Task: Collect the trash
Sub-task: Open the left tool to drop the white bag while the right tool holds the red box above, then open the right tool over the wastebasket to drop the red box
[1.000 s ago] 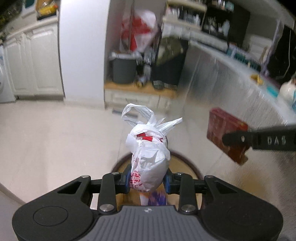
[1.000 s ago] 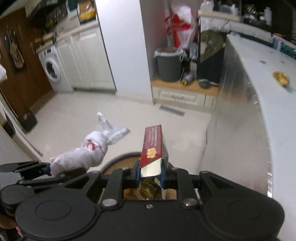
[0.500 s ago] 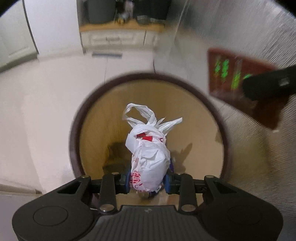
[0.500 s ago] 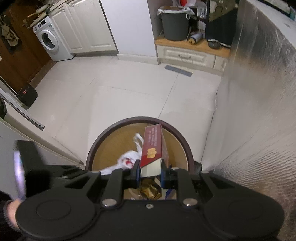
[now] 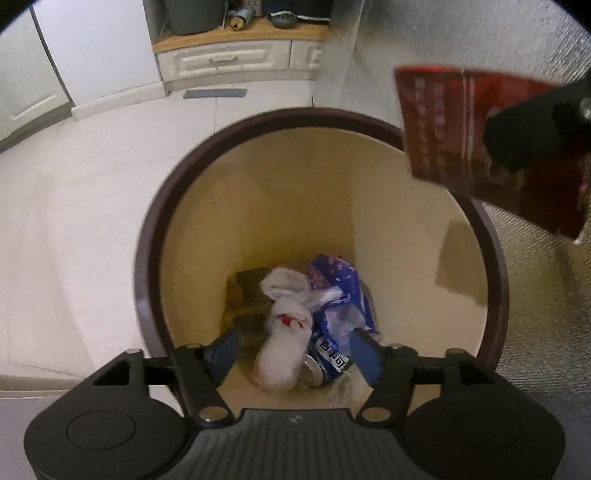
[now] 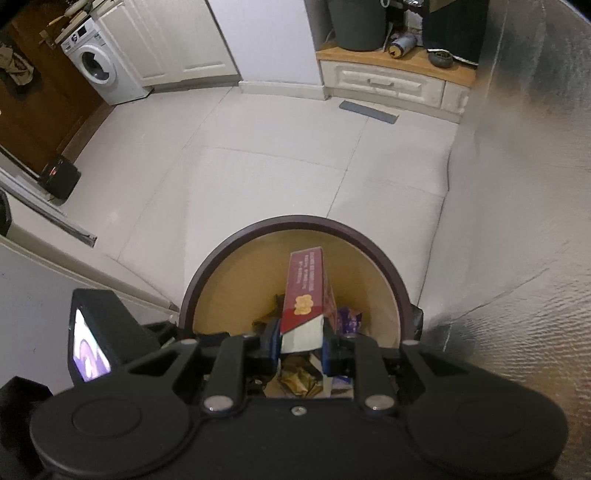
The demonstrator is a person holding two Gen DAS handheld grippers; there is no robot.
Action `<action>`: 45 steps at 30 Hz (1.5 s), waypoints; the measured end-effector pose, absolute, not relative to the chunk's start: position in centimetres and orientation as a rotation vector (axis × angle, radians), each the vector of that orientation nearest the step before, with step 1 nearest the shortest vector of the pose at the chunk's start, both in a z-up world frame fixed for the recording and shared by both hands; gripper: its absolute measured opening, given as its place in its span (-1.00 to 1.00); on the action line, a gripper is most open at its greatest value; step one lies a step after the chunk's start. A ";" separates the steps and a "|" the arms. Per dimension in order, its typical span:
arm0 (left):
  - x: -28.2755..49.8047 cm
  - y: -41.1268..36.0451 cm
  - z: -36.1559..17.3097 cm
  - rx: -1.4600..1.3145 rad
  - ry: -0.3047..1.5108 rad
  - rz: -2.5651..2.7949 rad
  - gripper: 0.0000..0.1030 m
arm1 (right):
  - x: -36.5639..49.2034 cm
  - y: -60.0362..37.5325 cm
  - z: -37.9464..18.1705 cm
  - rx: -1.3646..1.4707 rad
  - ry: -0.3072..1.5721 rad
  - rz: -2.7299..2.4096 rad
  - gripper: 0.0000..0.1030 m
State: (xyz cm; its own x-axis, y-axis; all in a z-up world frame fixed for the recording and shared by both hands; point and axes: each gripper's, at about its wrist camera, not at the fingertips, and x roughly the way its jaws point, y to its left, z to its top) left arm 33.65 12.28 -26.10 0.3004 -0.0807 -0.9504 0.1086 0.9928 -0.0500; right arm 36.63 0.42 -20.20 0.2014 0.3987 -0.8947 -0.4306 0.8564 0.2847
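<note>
A round trash bin [image 5: 147, 236] with a dark brown rim and tan inside stands on the floor below both grippers; it also shows in the right wrist view [image 6: 207, 269]. My left gripper [image 5: 291, 354] is open and empty above the bin. The white tied plastic bag [image 5: 284, 343] lies at the bin's bottom beside a blue wrapper [image 5: 336, 288] and a can. My right gripper [image 6: 299, 339] is shut on a red carton box [image 6: 304, 291], held over the bin's right side. The box also shows in the left wrist view [image 5: 461, 147].
A silver foil-covered counter wall [image 6: 517, 221] rises right of the bin. A low cabinet with drawers [image 6: 388, 85], a grey bucket [image 6: 356, 22] and a washing machine [image 6: 98, 66] stand across the tiled floor. A door rail [image 6: 48, 214] lies at the left.
My left gripper opened and the white bag dropped into the bin. My right gripper with the red box stayed over the bin, slightly lower.
</note>
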 end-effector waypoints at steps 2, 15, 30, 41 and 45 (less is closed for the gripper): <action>33.1 12.3 -25.4 0.030 1.242 -0.122 0.56 | 36.6 0.7 -20.2 -0.036 1.241 0.593 -0.58; 31.2 12.3 -22.9 0.007 1.197 -0.134 0.93 | 36.1 1.6 -21.2 -0.122 1.315 0.592 -0.10; 30.4 13.4 -20.8 -0.041 1.215 -0.085 1.00 | 34.5 1.8 -20.6 -0.209 1.291 0.594 0.42; 28.8 13.6 -18.6 -0.021 1.194 -0.077 1.00 | 33.2 -0.3 -18.8 -0.130 1.251 0.514 0.76; 28.1 14.0 -17.4 -0.034 1.184 -0.080 1.00 | 32.1 -1.1 -17.5 -0.110 1.214 0.496 0.85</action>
State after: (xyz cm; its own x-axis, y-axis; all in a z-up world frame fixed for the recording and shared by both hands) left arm 28.15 14.00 -17.38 0.3745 -0.0806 -0.9237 0.0448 0.9966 -0.0688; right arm 32.10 -1.13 -17.52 0.2577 0.3071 -0.9161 -0.4221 0.8887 0.1792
